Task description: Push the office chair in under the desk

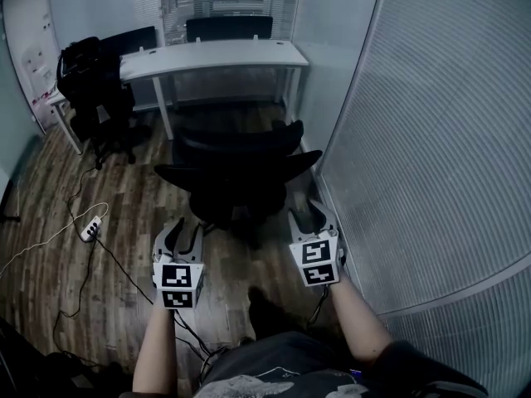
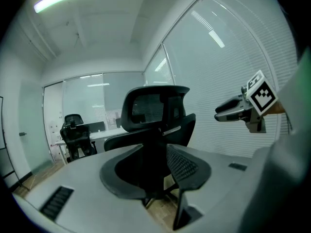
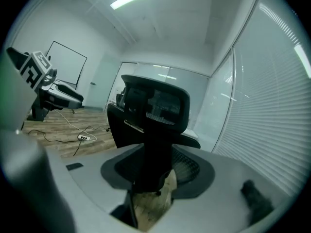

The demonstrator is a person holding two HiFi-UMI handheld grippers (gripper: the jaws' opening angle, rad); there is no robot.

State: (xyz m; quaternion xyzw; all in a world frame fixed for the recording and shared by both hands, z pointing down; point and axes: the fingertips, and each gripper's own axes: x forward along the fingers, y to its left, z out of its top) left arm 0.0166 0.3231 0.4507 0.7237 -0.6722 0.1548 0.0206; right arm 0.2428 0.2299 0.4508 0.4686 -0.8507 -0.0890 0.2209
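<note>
Nearest, the left gripper (image 1: 184,231) and the right gripper (image 1: 309,216) are held level behind the office chair (image 1: 236,168). Both sets of jaws are parted moderately, and nothing is gripped or touched. The chair is stood short of the white desk (image 1: 216,55), its back turned to the grippers, with bare floor left between seat and desk.

If the backrest is pushed unevenly, the chair could be swivelled or steered off line, probably into the frosted partition (image 1: 431,139) or the desk leg (image 1: 292,89). The armrests might also be caught on the desktop edge.
</note>
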